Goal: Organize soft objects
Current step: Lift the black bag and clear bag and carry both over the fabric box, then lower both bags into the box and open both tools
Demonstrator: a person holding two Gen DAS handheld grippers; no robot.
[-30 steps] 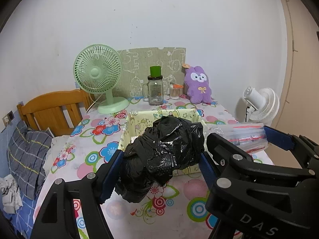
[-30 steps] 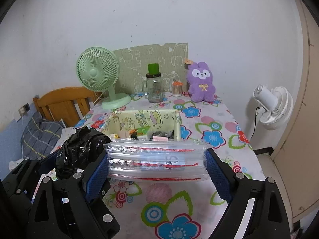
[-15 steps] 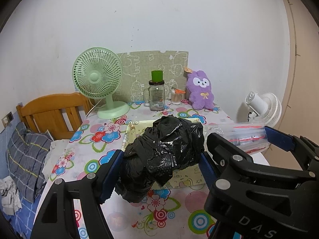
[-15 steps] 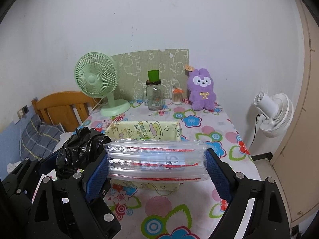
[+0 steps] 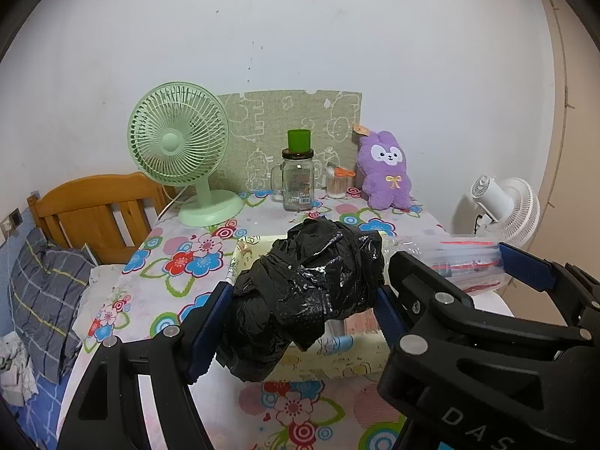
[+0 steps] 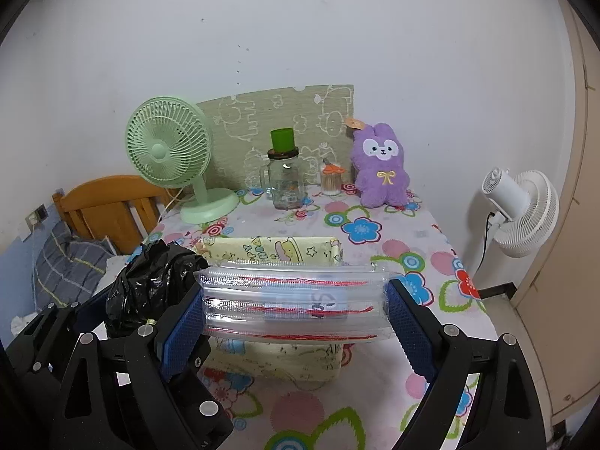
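My left gripper is shut on a crumpled black plastic bag and holds it above the near side of a yellow fabric storage box. My right gripper is shut on a stack of clear zip bags with red seals, held level over the same yellow box. The black bag shows at the left of the right wrist view, and the clear bags show at the right of the left wrist view. The box's contents are mostly hidden.
The box sits on a flowered tablecloth. At the back stand a green fan, a glass jar with a green cup on top, a small cotton-swab jar and a purple plush rabbit. A white fan stands right, a wooden bed headboard left.
Both grippers have drawn back from the box and dropped lower with their loads still held; the box now looks farther off and its inside is less visible.
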